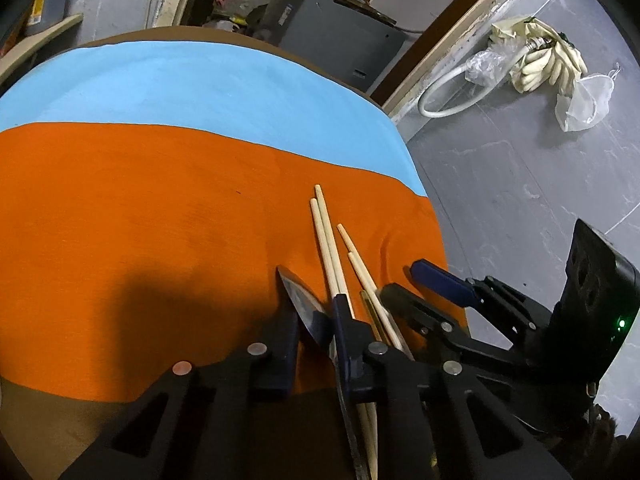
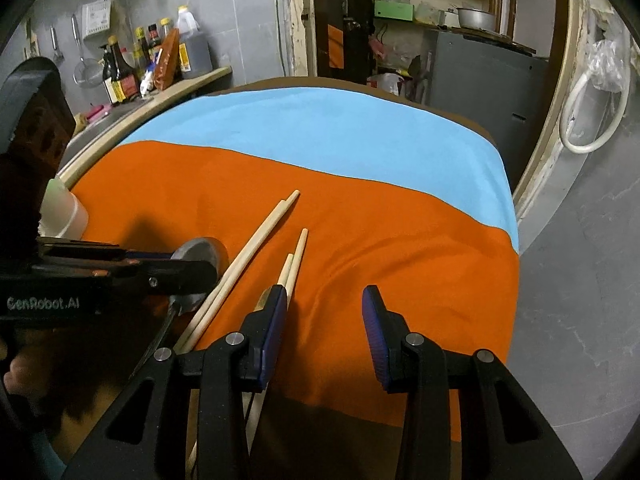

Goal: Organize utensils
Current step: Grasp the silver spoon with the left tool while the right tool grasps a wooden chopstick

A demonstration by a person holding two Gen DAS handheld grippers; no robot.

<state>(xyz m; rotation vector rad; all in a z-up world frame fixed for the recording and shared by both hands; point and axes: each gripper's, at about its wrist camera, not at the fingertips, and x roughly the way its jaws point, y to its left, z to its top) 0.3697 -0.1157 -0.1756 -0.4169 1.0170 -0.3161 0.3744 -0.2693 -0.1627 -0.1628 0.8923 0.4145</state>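
Chopsticks (image 2: 256,236) lie in two pairs on the orange cloth (image 2: 380,240). Left gripper (image 1: 310,316) is closed around a metal spoon (image 1: 304,300); right gripper (image 2: 324,308) hangs wide apart, holding nothing.

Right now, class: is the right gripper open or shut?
Open. The right gripper shows a wide gap between its blue pads, with only orange cloth between them.

1. The left gripper (image 1: 314,320) straddles a metal spoon (image 1: 306,304), fingers close around its bowl.
2. Four wooden chopsticks (image 1: 326,240) lie just right of the spoon on the orange cloth (image 1: 160,220).
3. The right gripper (image 1: 420,288) sits beside them, parted.
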